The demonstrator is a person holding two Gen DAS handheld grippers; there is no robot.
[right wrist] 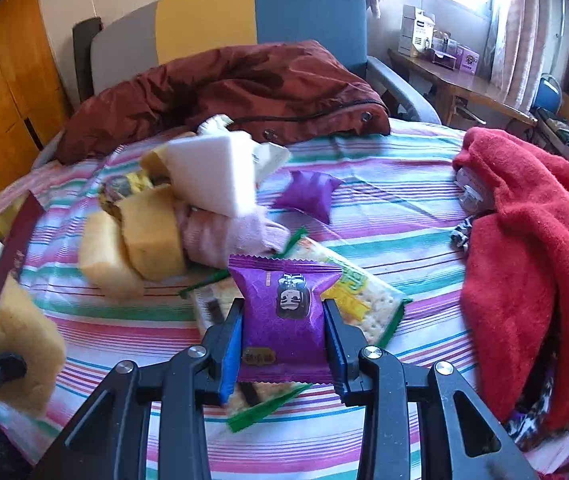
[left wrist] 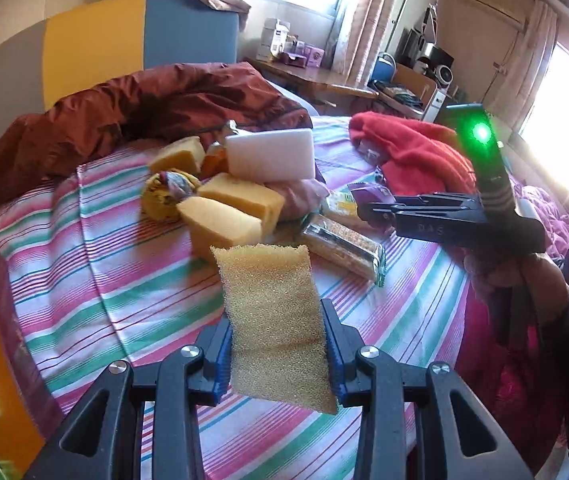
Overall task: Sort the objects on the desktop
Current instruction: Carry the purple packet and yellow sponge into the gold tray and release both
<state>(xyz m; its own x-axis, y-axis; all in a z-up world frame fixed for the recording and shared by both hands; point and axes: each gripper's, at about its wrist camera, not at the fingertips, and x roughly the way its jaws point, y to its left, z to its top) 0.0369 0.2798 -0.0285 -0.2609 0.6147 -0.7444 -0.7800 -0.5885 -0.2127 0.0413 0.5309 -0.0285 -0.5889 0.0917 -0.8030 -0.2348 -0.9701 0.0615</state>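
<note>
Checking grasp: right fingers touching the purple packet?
Touching. Right wrist view: both fingers press the purple packet's sides, no gap.

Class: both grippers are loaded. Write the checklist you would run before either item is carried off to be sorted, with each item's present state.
1. Left gripper shut on the yellow sponge: ok.
2. Sponge held squarely: not ok, it tilts.
3. Right gripper shut on the purple snack packet: ok.
4. Packet lifted off the cracker pack beneath: cannot tell.
5. Sorting destination in view: cannot tell.
</note>
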